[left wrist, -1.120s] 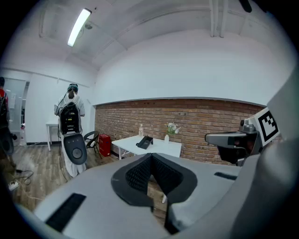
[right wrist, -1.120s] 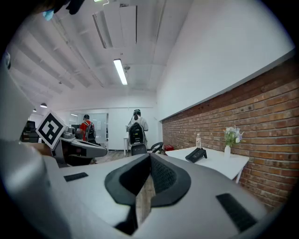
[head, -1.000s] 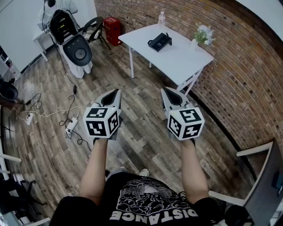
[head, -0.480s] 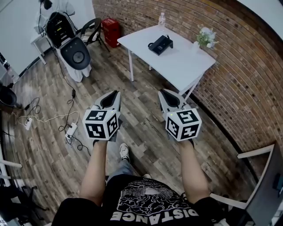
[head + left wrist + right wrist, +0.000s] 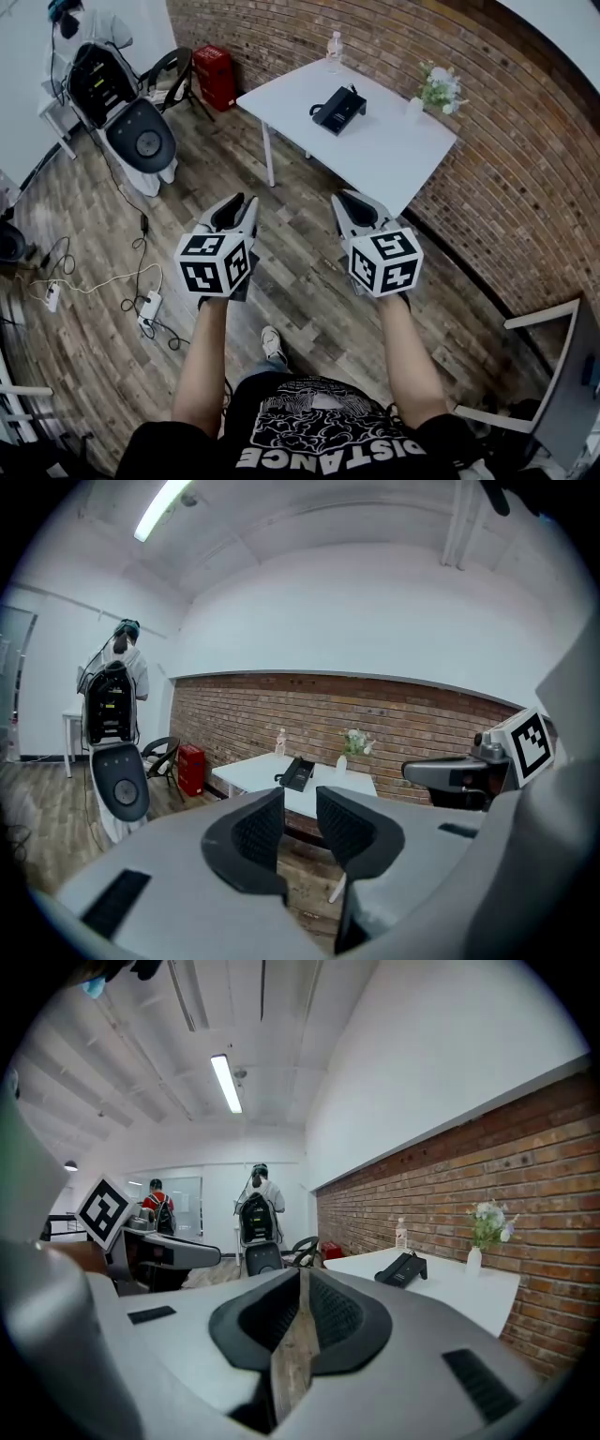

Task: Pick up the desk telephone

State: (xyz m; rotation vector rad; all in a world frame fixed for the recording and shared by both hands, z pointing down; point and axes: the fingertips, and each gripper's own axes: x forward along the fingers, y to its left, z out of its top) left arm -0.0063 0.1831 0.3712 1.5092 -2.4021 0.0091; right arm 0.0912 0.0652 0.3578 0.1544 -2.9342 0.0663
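Left tongs [image 5: 240, 201] opening: a slim gap between the ribbed black pads, nothing in it but floor and a far table leg. Right tongs [image 5: 349, 199] pressed pad to pad, empty as well. Both held out roughly level ahead of the body, side by side. Smooth grey moulded shells, cross-hatched rubbery-looking pads.

Below and ahead, a floor [image 5: 300, 281] of weathered grey-brown planks, matt and grainy.

Judged as the approach step: nothing grasped yet, and the target well apart from both tongs. Next move likely calls for closing on the near edge of the table [image 5: 394, 155], spreading the pads far wider than now, and lining up across the phone's body rather than on the handset alone, since the handset probably sits loose in its cradle on a cord.

Farther off, the table itself: white, smooth, rectangular, on thin pale legs. On top, toward the far side, the desk telephone [image 5: 339, 109]: black, low and wedge-shaped, hard-looking and slightly glossy, with a dark cord curling at the left. To the right of that, a small white vase of pale flowers [image 5: 437, 86]. Beyond, at the far edge, a clear bottle [image 5: 335, 44]. Behind everything, a rough red brick wall [image 5: 525, 187].
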